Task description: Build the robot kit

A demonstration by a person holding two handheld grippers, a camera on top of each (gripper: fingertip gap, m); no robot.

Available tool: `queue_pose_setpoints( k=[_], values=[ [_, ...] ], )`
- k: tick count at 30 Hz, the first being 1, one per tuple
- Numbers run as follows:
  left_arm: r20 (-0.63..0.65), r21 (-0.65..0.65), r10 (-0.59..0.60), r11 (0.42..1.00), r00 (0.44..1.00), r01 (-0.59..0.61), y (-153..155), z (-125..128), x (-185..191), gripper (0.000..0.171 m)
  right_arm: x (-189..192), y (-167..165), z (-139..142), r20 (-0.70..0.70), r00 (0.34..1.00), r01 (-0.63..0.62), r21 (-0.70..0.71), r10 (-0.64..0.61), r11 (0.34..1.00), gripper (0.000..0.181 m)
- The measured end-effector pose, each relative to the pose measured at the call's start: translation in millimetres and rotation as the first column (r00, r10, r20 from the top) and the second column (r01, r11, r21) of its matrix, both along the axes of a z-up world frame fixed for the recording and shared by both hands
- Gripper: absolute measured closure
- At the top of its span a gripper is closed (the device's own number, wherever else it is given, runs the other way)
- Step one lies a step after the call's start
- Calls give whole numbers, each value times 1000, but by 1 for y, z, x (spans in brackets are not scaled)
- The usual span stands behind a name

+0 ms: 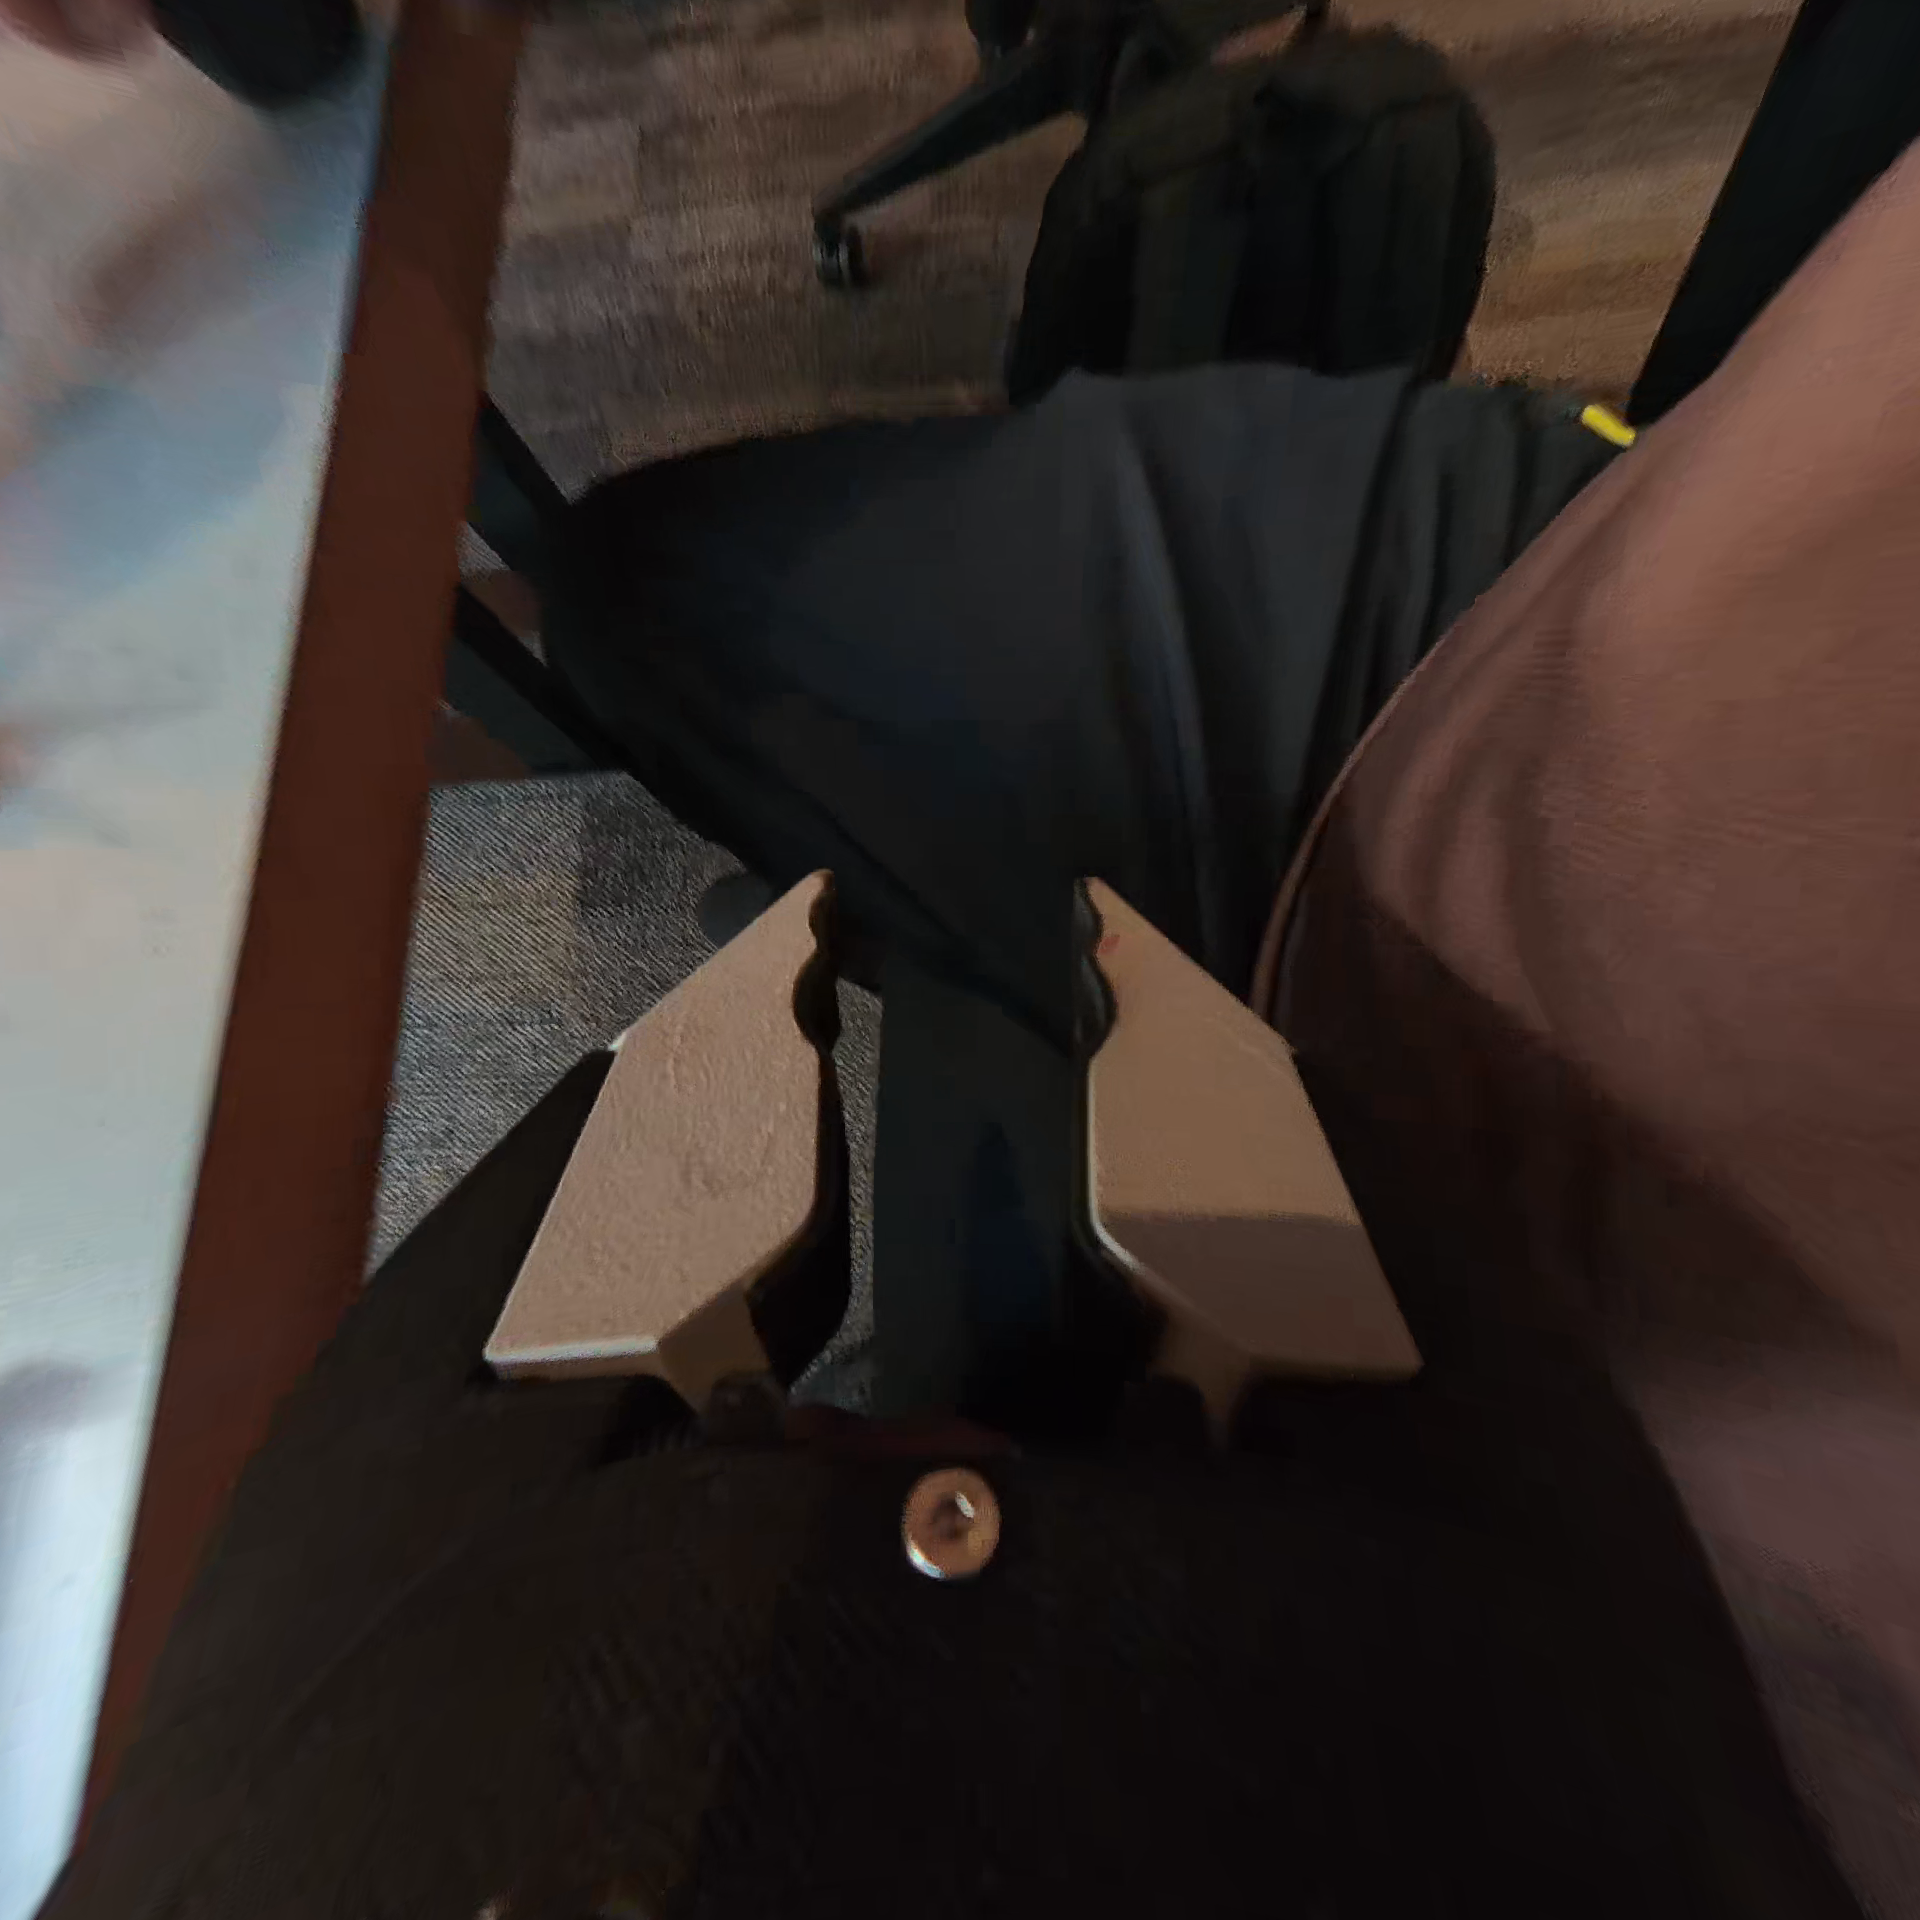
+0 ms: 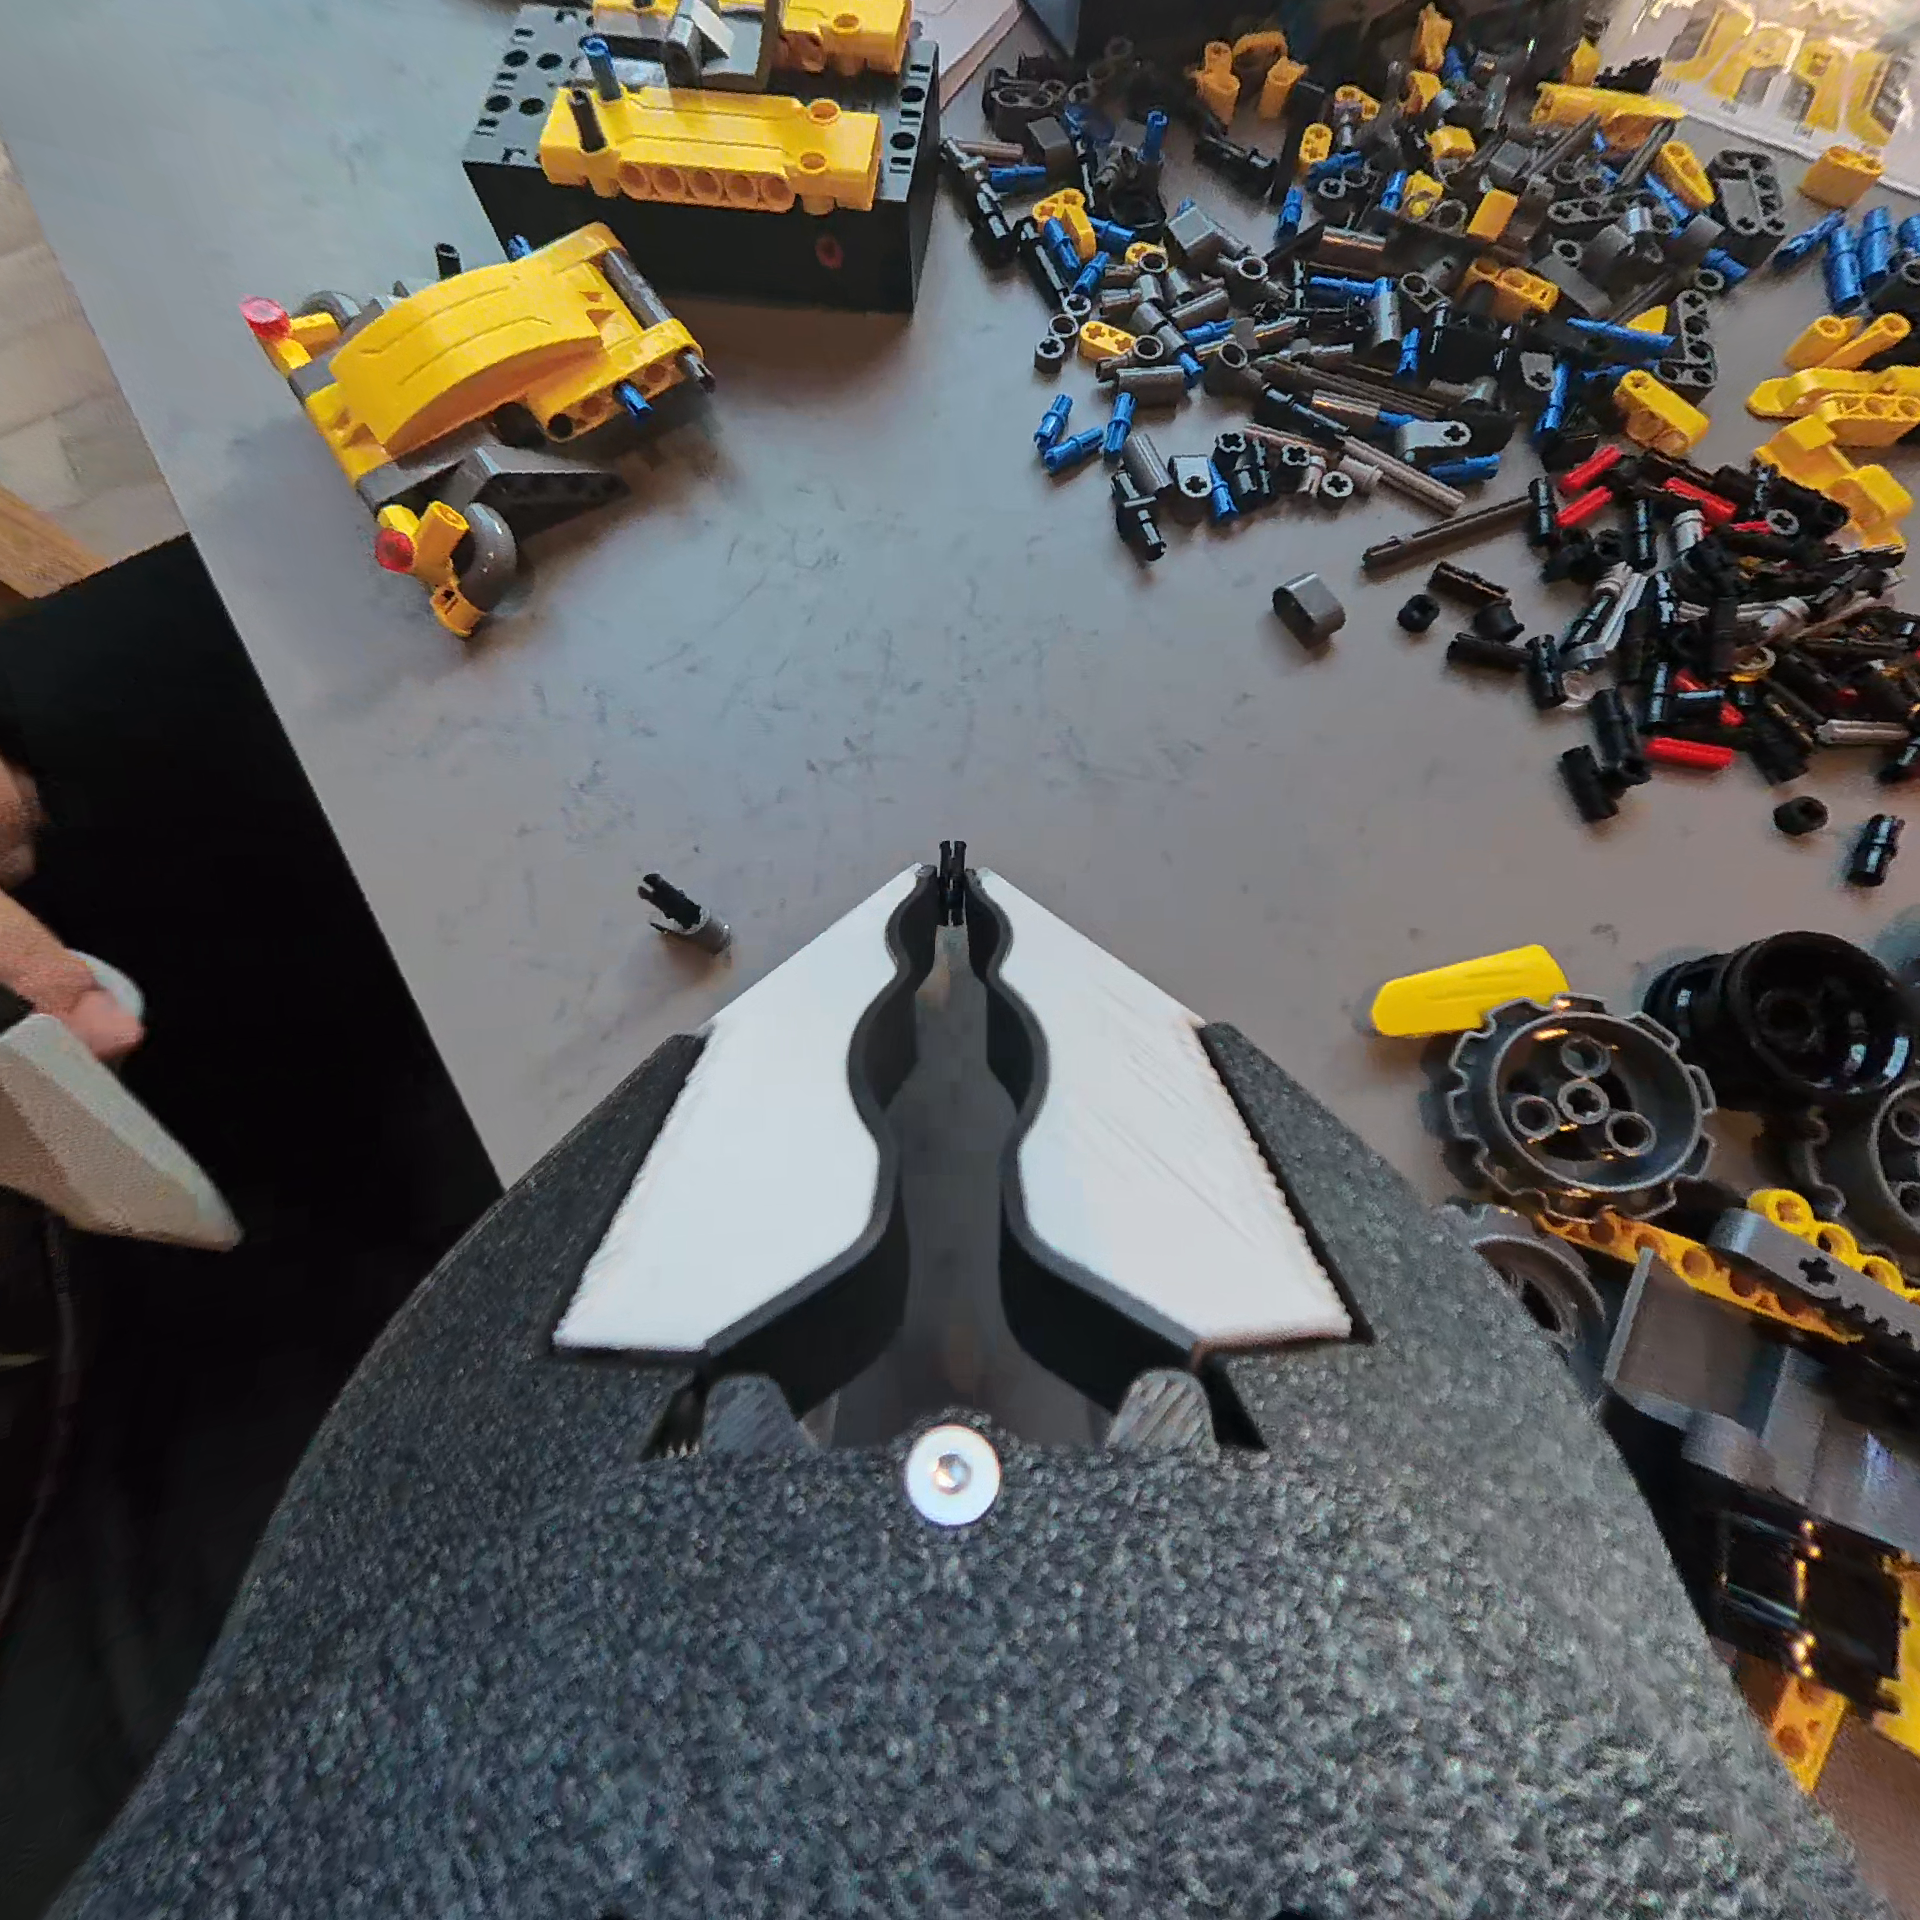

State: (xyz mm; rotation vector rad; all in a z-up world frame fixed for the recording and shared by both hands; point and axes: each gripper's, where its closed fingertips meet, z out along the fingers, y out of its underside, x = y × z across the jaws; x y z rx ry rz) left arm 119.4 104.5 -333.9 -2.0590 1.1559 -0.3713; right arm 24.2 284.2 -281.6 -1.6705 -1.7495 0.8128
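My right gripper (image 2: 951, 885) is shut on a small black connector pin (image 2: 951, 868). The pin stands upright between the fingertips, just above the grey table (image 2: 831, 675). A second black and grey pin (image 2: 686, 914) lies on the table just to its left. My left gripper (image 1: 956, 894) is open and holds nothing. It hangs below the table's brown edge (image 1: 343, 727), over a person's dark trousers (image 1: 935, 623). One of its pale fingers (image 2: 94, 1122) shows at the left edge of the right wrist view, beside a hand.
A yellow part-built model (image 2: 468, 384) and a black box topped with yellow beams (image 2: 727, 156) sit at the far left. A wide pile of loose black, blue, yellow and red parts (image 2: 1455, 364) fills the right. Toothed wheels (image 2: 1579, 1101) lie near right. A black backpack (image 1: 1278, 208) stands on the floor. Some 20 cm of space lies between my two pairs of fingers.
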Motion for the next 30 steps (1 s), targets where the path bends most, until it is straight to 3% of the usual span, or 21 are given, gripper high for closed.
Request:
queue_pose_setpoints(
  k=[7,12,16,23,30],
  values=[
    [129,100,123,986,984,-136,13,74,-25,132,2,-12,19,-64,997,-50,2,50,999,179],
    [144,194,232,947,962,-257,39,107,-62,135,-1,-23,25,-100,991,-98,-37,94,994,179],
    [152,213,301,920,942,-328,64,115,-85,135,-3,-29,30,-107,986,-133,-45,128,990,179],
    [96,232,303,920,948,-317,96,110,-102,137,8,-47,44,-134,964,-246,-114,231,963,179],
    [125,128,231,961,965,-246,100,96,-90,145,14,-67,50,-182,908,-379,24,377,925,180]
  ],
)
